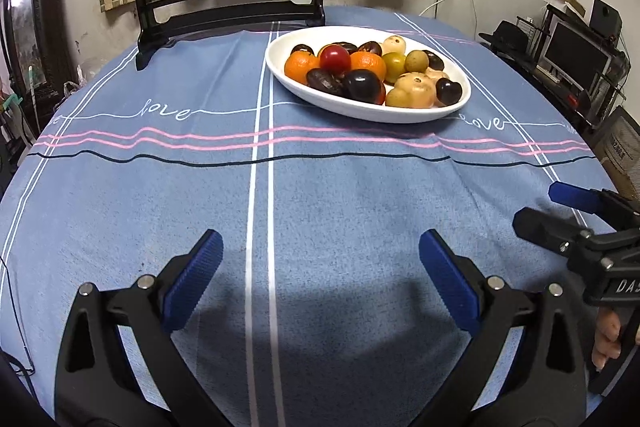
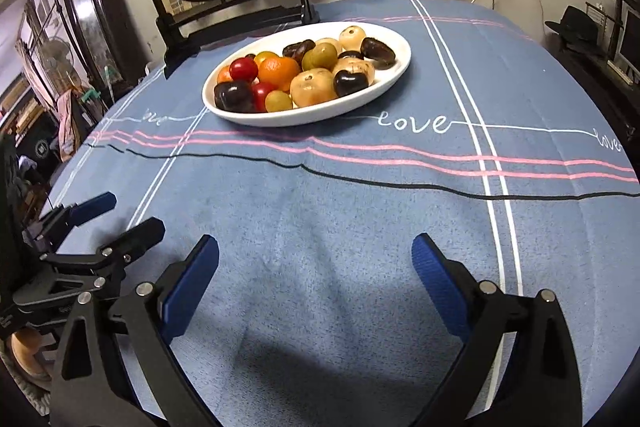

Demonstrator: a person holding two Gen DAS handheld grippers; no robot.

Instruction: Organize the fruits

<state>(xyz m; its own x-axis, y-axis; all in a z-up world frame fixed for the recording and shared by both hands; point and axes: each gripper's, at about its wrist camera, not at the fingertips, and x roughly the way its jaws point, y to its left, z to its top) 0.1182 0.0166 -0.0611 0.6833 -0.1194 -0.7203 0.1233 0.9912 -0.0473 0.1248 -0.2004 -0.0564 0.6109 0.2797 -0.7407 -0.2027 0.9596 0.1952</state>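
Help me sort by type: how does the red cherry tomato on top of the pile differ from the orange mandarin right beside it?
The red cherry tomato is smaller, smooth and glossy; the mandarin is larger, orange and duller-skinned. The tomato sits on top of the pile, the mandarin lower beside it. Both are round and lie in the white oval dish.

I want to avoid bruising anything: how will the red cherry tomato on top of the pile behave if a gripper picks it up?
The red cherry tomato looks round and glossy, so it may slip between the pads and roll away. It seems small and probably light. It rests on other fruits in the white dish, so nudging it could shift its neighbours.
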